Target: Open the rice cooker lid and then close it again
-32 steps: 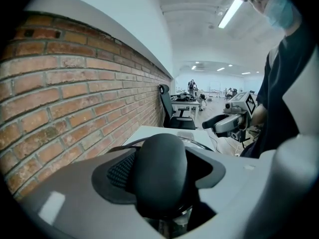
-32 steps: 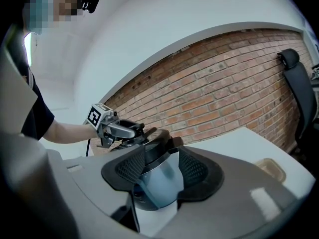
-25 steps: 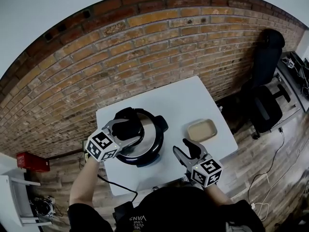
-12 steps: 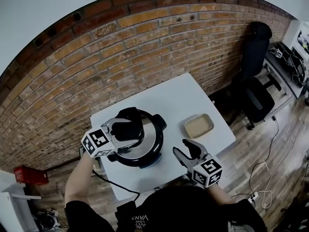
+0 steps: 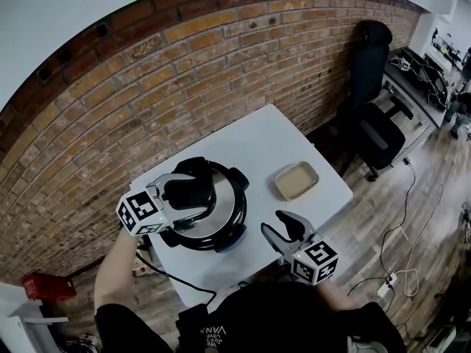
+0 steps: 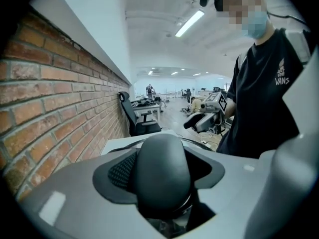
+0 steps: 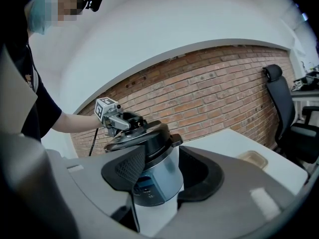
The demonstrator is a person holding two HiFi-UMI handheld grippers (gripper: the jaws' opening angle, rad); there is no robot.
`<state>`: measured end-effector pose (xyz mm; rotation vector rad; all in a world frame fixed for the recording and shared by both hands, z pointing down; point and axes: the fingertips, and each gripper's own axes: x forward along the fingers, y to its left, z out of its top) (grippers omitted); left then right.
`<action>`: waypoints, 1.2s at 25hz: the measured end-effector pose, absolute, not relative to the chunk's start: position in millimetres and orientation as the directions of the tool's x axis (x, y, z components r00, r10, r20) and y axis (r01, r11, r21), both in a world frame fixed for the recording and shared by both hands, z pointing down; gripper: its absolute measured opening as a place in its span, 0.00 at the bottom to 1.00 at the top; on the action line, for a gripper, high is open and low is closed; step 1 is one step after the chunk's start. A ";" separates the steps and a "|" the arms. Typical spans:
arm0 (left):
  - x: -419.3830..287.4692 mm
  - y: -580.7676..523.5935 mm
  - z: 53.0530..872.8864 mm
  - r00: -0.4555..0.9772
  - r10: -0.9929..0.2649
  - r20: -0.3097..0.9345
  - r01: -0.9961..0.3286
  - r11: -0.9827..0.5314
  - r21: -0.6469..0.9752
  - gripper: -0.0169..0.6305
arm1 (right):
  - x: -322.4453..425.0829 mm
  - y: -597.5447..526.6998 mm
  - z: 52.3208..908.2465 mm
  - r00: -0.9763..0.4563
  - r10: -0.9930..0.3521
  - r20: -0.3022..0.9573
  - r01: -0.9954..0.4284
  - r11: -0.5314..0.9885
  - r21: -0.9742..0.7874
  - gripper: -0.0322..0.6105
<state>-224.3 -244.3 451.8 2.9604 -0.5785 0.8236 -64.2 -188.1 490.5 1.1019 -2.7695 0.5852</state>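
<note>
A steel rice cooker [image 5: 224, 223] with a black-rimmed lid stands on the white table [image 5: 272, 142]. My left gripper [image 5: 199, 195] reaches in from the left and is shut on the lid's black handle [image 5: 184, 190]. The handle [image 6: 162, 171] fills the gap between the jaws in the left gripper view. In the right gripper view the lid [image 7: 142, 137] sits slightly tilted on the cooker body [image 7: 152, 180]. My right gripper [image 5: 283, 228] is open with nothing held, a short way off the cooker's front right and aimed at it.
A shallow beige tray [image 5: 296, 180] lies on the table to the right of the cooker. The cooker's black cord [image 5: 173, 278] hangs off the near table edge. A brick wall runs behind the table, and a black office chair [image 5: 375, 134] stands at the right.
My left gripper has rolled around the lid handle, its marker cube swinging down and left. The right gripper has shifted slightly. The head view has turned a little.
</note>
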 end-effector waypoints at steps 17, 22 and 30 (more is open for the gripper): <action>-277.3 -217.3 356.7 0.687 -0.641 0.342 -0.600 -0.766 -0.231 0.48 | -81.3 -193.6 468.2 -0.810 -0.563 0.165 -0.585 0.754 -0.298 0.37; -314.4 -191.6 348.1 0.587 -0.757 0.289 -0.730 -0.648 -0.216 0.48 | -92.0 -195.8 463.8 -0.842 -0.516 0.158 -0.539 0.789 -0.295 0.37; -368.6 -140.8 351.1 0.392 -0.889 0.237 -0.884 -0.436 -0.171 0.48 | -105.7 -200.5 462.8 -0.877 -0.453 0.159 -0.481 0.827 -0.293 0.37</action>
